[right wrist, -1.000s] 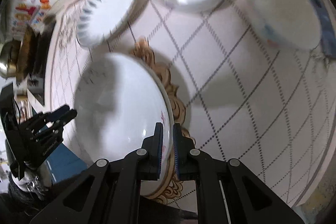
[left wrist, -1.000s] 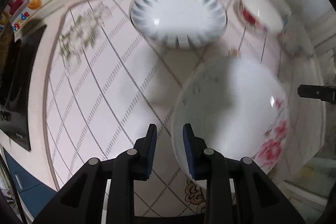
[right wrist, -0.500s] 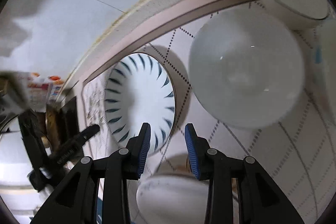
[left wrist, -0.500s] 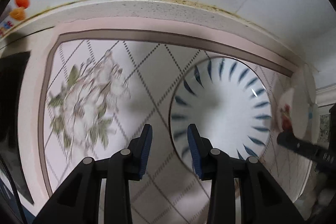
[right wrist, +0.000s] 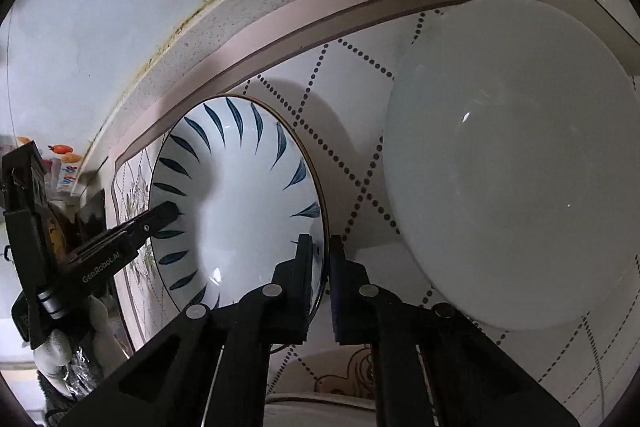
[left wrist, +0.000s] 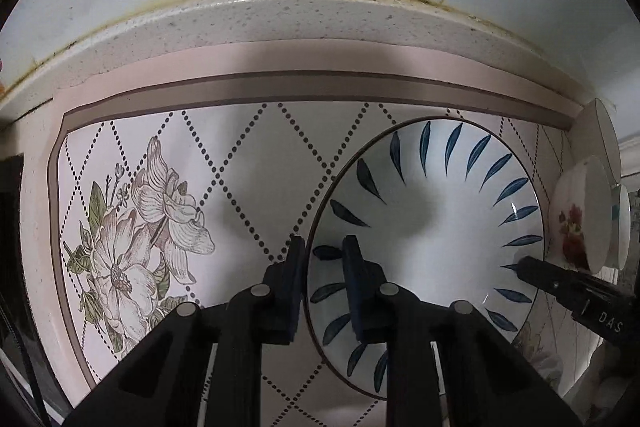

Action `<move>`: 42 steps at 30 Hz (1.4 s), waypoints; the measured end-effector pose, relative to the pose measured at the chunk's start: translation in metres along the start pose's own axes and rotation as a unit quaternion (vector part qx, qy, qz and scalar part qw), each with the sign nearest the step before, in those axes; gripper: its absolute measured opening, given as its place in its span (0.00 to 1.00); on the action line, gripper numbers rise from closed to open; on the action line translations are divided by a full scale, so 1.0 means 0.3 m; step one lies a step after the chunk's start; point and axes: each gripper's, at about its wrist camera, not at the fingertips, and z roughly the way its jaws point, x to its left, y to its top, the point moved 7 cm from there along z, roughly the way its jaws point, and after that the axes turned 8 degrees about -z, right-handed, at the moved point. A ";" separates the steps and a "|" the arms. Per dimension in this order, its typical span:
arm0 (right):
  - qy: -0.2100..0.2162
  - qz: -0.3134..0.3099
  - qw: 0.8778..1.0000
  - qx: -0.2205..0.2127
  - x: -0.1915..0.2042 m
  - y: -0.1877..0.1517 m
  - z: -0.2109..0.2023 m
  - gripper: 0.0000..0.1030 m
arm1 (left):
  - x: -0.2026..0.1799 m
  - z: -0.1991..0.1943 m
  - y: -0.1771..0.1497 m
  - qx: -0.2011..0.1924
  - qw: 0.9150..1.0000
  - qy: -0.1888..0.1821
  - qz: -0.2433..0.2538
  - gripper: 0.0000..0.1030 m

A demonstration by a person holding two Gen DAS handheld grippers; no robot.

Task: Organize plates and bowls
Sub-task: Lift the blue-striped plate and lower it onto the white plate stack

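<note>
Both jaws now clamped on blue-leaf plate (left wrist: pixel 440 227) rim.

Bare mat (left wrist: pixel 248 195) left of plate (left wrist: pixel 432 227)

I count one blue-leaf plate (left wrist: pixel 440 211), one plain white bowl (right wrist: pixel 516 179), one flowered bowl (left wrist: pixel 580 223), and my two tools.

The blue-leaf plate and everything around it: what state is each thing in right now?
Blue-leaf plate: flat on the mat, clamped at opposite rims.
Left hand-held gripper: shut on the plate's rim.
Right hand-held gripper: shut on the plate's rim.
White bowl: upright, empty, beside the plate.
Flowered bowl: on the mat, untouched.
Patterned mat: spread flat.
</note>
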 end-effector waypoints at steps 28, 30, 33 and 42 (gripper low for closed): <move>0.011 -0.083 0.996 -0.043 0.037 -0.196 -0.465 0.09 | -0.153 -0.496 -0.299 -0.076 0.996 -0.037 0.029 0.15; 0.014 -0.087 0.995 -0.043 0.027 -0.246 -0.499 0.09 | -0.176 -0.501 -0.332 -0.076 0.996 -0.038 0.035 0.15; 0.018 -0.089 0.995 -0.042 -0.004 -0.313 -0.539 0.09 | -0.197 -0.515 -0.405 -0.075 0.996 -0.036 0.043 0.15; 0.016 -0.094 0.995 -0.016 -0.084 -0.502 -0.530 0.09 | -0.210 -0.418 -0.588 -0.038 0.998 -0.026 0.042 0.15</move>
